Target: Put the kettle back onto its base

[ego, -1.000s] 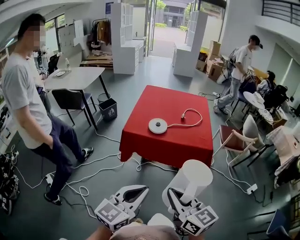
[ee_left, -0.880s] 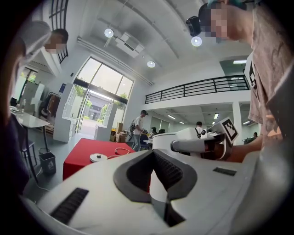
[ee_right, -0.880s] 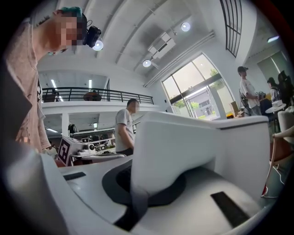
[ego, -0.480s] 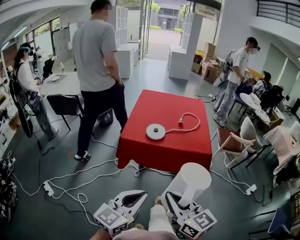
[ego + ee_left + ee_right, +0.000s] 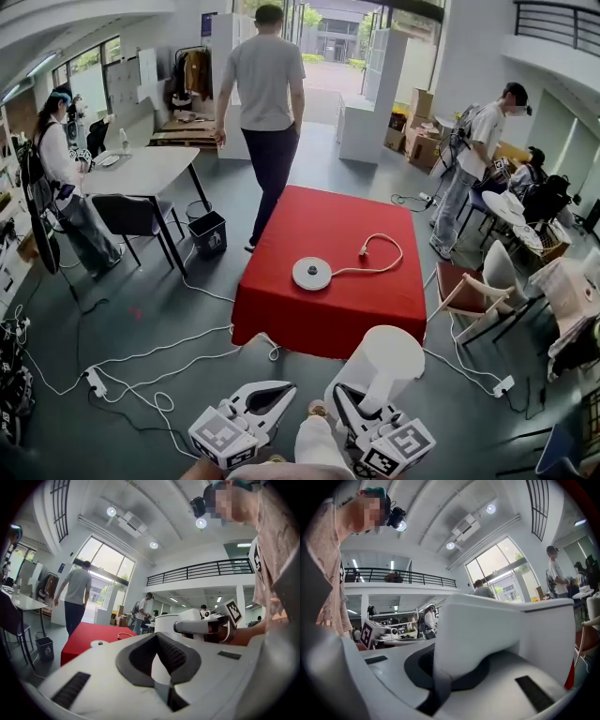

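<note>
The right gripper (image 5: 354, 401) is clamped on the handle of the white kettle (image 5: 384, 354). The kettle's body stands just past its fingertips, held over the floor short of the table. Beside it to the left, the left gripper (image 5: 281, 387) has its pads (image 5: 180, 654) touching at the tips, apparently with nothing between them. Well ahead of both sets of fingertips the round base (image 5: 312, 273) lies on the red table (image 5: 328, 319), and its cord (image 5: 380, 255) loops off to the right. Beyond the table stands a person (image 5: 266, 84), back turned.
</note>
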The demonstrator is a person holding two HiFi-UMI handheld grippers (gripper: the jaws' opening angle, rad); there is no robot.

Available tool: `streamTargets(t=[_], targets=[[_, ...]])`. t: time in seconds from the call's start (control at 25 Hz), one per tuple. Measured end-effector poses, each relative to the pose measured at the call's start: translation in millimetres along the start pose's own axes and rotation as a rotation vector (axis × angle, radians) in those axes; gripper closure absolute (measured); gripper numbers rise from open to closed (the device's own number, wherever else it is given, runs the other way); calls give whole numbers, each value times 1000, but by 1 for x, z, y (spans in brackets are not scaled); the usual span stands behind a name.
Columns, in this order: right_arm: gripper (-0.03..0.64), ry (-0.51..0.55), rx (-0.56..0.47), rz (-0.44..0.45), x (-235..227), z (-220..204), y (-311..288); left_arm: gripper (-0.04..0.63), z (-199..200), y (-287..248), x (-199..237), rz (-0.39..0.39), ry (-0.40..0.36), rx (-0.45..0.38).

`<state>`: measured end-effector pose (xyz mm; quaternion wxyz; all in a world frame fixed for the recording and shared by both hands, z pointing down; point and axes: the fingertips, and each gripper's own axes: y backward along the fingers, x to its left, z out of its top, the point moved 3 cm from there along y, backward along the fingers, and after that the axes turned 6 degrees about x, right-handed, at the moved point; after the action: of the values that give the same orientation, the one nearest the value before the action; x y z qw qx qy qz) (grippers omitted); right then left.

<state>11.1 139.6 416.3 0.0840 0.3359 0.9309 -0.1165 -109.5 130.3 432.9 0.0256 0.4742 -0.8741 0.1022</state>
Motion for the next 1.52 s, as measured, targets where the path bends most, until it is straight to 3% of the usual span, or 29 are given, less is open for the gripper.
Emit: streamTargets(t=[0.96, 1.52], targets=[[607, -9, 12, 19, -81, 33, -64, 607, 29, -80, 75, -7, 9, 4], [607, 4, 32, 91, -153, 71, -108, 607, 60, -150, 127, 56, 24, -5]])
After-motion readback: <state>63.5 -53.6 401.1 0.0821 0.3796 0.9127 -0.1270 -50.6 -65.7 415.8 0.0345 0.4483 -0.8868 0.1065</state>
